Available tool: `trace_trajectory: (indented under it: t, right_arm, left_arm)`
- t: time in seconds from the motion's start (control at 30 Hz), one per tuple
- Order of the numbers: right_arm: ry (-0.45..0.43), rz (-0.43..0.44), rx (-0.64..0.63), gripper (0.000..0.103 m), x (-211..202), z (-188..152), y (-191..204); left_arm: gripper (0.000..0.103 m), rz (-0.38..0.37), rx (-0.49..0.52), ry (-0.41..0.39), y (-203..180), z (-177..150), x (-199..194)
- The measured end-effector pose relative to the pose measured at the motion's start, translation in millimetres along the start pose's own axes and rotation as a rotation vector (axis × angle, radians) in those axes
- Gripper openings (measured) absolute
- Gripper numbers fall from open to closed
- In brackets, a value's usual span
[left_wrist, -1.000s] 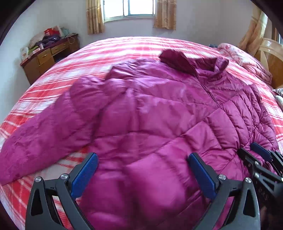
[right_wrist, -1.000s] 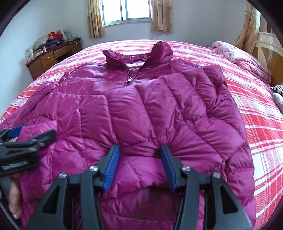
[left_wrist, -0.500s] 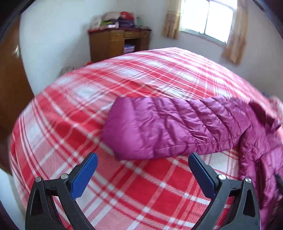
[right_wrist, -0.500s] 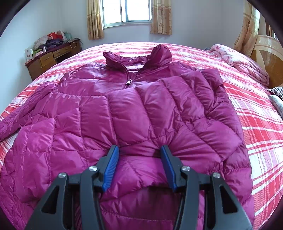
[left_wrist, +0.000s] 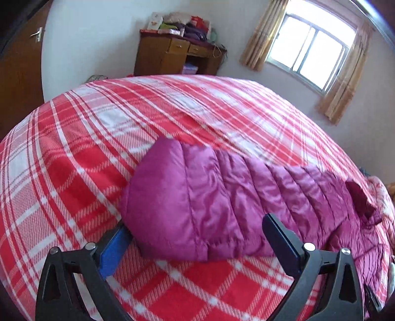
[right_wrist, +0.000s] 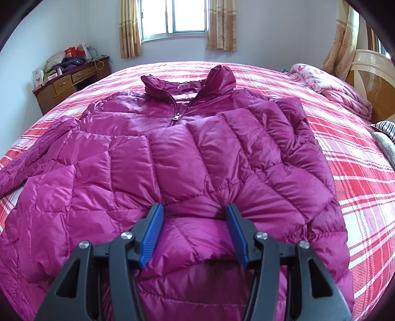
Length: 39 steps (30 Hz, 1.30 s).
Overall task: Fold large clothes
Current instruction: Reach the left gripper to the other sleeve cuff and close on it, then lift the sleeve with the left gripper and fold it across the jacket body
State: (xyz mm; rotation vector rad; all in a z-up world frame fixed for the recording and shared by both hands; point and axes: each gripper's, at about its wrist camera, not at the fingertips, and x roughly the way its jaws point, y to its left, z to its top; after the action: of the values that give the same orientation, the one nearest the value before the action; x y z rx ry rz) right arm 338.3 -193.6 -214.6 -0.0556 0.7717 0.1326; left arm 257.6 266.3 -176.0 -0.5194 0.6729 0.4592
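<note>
Change since earlier view: left gripper (left_wrist: 197, 237) is now facing the jacket's outstretched sleeve (left_wrist: 222, 207), having swung away from the jacket body; its jaws have just been closing, with the sleeve's cuff end between them.
Left gripper fingers: one blue pad (left_wrist: 114, 251) is lying at the cuff's near-left edge, the other finger (left_wrist: 281, 242) is resting against the sleeve's lower edge; whether the pads are pressing the fabric cannot be told.
Right gripper (right_wrist: 195, 232): its blue pads (right_wrist: 151, 232) are pinching a raised fold of the jacket (right_wrist: 172, 160) near the hem, fabric puckering around both fingers, so it is grasping the jacket.
Jacket: magenta quilted down jacket is lying front-up in the middle of the bed (right_wrist: 358, 172), zipped, collar (right_wrist: 187, 81) pointing toward the window (right_wrist: 172, 17), hem toward the right gripper.
Jacket sleeves: one is stretching sideways off the jacket body across the plaid cover; the other (right_wrist: 271, 123) is lying folded over the jacket front, on the side nearer the headboard (right_wrist: 367, 74).
Bed cover: red-and-white plaid, showing around the jacket on all sides.
Dresser (left_wrist: 177, 56): standing beyond the bed against the wall, left of the window, with clutter piled on top.
Pink quilt (right_wrist: 330, 86): bunched on the bed beside the headboard, well apart from the jacket.
</note>
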Motion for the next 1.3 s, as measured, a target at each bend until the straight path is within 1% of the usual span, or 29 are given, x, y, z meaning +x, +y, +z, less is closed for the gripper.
trace_trajectory:
  t: [0.03, 0.07, 0.1, 0.17, 0.27, 0.33, 0.43, 0.5, 0.57, 0.7, 0.77, 0.83, 0.97, 1.07, 1.1, 1.17, 1.3]
  right_arm:
    - [-0.001, -0.001, 0.000, 0.056, 0, 0, 0]
    - [-0.001, 0.002, 0.001, 0.056, 0, 0, -1]
    - [-0.001, 0.003, 0.001, 0.056, 0, 0, -1]
    - [-0.001, 0.002, 0.001, 0.056, 0, 0, -1]
    - [-0.001, 0.003, 0.001, 0.056, 0, 0, -1]
    - [-0.002, 0.004, 0.002, 0.056, 0, 0, -2]
    - [-0.004, 0.004, 0.001, 0.057, 0, 0, -2]
    - [-0.006, 0.003, 0.002, 0.057, 0, 0, -2]
    - [-0.006, 0.004, 0.002, 0.058, 0, 0, -2]
    - [0.000, 0.001, -0.002, 0.058, 0, 1, -2]
    - [0.001, 0.006, 0.004, 0.058, -1, 2, -3]
    - [-0.007, 0.026, 0.012, 0.062, -5, 4, -4]
    - [-0.028, 0.060, 0.070, 0.065, -22, 1, -15]
    - [-0.060, 0.048, 0.079, 0.068, -34, -3, -22]
    - [-0.066, 0.044, 0.081, 0.071, -37, -5, -23]
    - [-0.069, 0.038, 0.089, 0.071, -39, -7, -26]
    - [-0.061, 0.029, 0.109, 0.071, -41, -13, -32]
  left_arm:
    - [0.065, 0.003, 0.007, 0.001, 0, 2, 3]
    - [0.025, -0.004, 0.024, 0.013, 0, 5, 8]
    - [0.016, -0.027, 0.031, 0.025, 2, 9, 12]
    - [0.015, -0.040, 0.028, 0.005, 3, 14, 10]
    - [0.014, -0.045, 0.061, -0.047, 0, 23, -4]
    - [0.014, -0.060, 0.065, -0.077, -2, 32, -14]
    - [0.013, -0.068, 0.077, -0.153, -5, 47, -40]
    - [0.013, -0.113, 0.098, -0.205, -13, 55, -63]
    - [0.013, -0.145, 0.147, -0.261, -30, 64, -83]
    - [0.013, -0.225, 0.229, -0.313, -67, 76, -114]
    - [0.013, -0.254, 0.270, -0.318, -88, 79, -120]
    - [0.013, -0.281, 0.315, -0.318, -109, 78, -127]
    - [0.013, -0.338, 0.411, -0.333, -145, 66, -142]
    - [0.013, -0.342, 0.475, -0.353, -167, 53, -147]
    - [0.013, -0.344, 0.496, -0.358, -175, 49, -148]
    - [0.013, -0.349, 0.529, -0.361, -188, 41, -150]
    - [0.013, -0.383, 0.577, -0.339, -213, 28, -150]
